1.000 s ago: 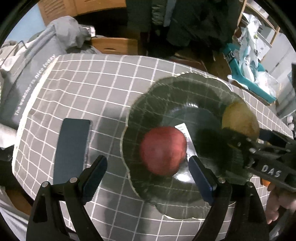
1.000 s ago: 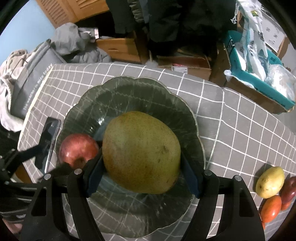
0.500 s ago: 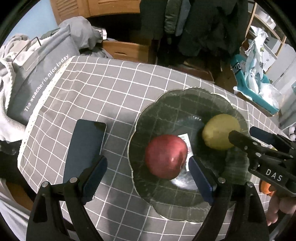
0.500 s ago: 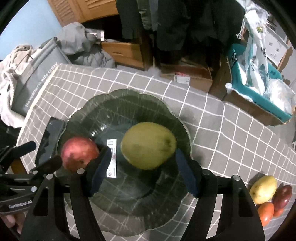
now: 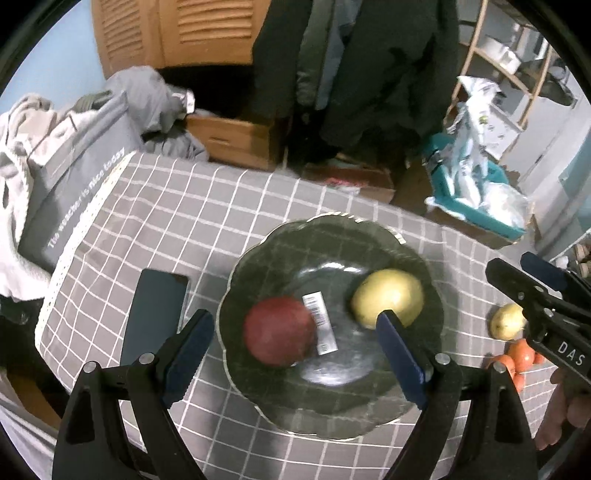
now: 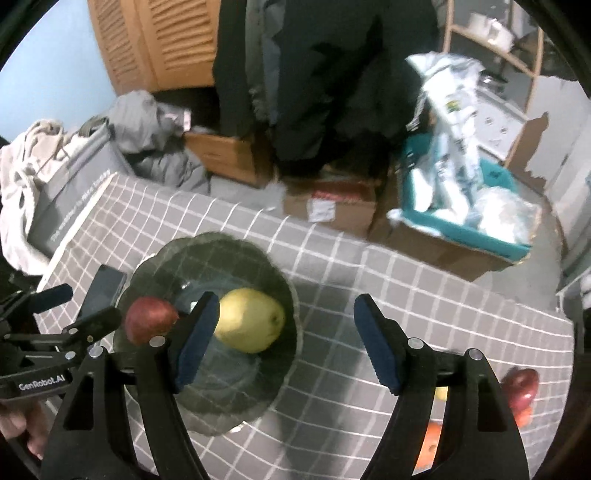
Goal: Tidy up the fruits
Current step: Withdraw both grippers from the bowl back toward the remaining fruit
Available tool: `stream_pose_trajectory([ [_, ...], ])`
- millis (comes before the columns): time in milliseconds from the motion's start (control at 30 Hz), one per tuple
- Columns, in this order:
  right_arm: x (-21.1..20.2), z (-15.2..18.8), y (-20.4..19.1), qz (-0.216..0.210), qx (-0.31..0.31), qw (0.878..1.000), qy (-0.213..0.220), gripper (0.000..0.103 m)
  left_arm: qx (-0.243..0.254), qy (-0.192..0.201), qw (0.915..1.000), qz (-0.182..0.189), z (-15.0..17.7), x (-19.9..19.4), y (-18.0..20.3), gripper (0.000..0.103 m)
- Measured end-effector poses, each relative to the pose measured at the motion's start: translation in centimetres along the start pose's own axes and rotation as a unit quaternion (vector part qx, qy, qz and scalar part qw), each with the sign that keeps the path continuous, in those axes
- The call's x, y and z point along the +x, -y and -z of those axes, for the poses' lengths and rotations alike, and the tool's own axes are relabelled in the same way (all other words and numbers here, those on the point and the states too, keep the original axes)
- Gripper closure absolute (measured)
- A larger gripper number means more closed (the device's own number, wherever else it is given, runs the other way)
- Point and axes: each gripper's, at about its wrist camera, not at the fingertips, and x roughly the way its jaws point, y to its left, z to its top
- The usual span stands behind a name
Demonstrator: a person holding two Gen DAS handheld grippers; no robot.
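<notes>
A grey checked tablecloth (image 5: pixel 192 221) covered the table; beyond it stood wooden louvred doors (image 5: pixel 184 33), hanging coats and cardboard boxes. A grey bag (image 5: pixel 74 192) read "The weather is nice today". Both the left gripper (image 5: pixel 295 354) and right gripper (image 6: pixel 284 339) hung spread wide, empty. Ahead of them, the plate (image 5: pixel 332 236) held an apple (image 5: pixel 277 332) and pear (image 5: pixel 388 295), a barcode label (image 5: pixel 319 321) between

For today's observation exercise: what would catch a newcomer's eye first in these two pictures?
Probably the dark scalloped glass plate in the middle of the grey checked tablecloth, holding a red apple and a yellow-green pear side by side. Next, the loose fruits at the cloth's right edge, and both open grippers, left and right.
</notes>
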Motion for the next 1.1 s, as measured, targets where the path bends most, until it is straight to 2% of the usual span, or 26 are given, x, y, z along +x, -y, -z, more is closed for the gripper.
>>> stream_pose_trajectory([
  [600, -11.9, 2.1, 5.9, 0.049, 0.038, 0.994, 0.088, 0.024, 0.064, 0.076, 0.9943, 0.038, 0.2, -6.4, 5.9, 0.011],
  [833, -15.6, 3.5, 7.9, 0.059, 0.052, 0.990, 0.118, 0.020, 0.089, 0.100, 0.9897, 0.050, 0.8, -8.2, 8.1, 0.008],
  [933, -16.6, 4.2, 8.7, 0.062, 0.057, 0.989, 0.123, 0.020, 0.098, 0.110, 0.9876, 0.054, 1.1, -9.0, 9.2, 0.003],
  [1100, -18.3, 5.4, 10.2, 0.074, 0.064, 0.987, 0.131, 0.020, 0.118, 0.118, 0.9838, 0.065, 1.8, -9.9, 11.1, 0.002],
])
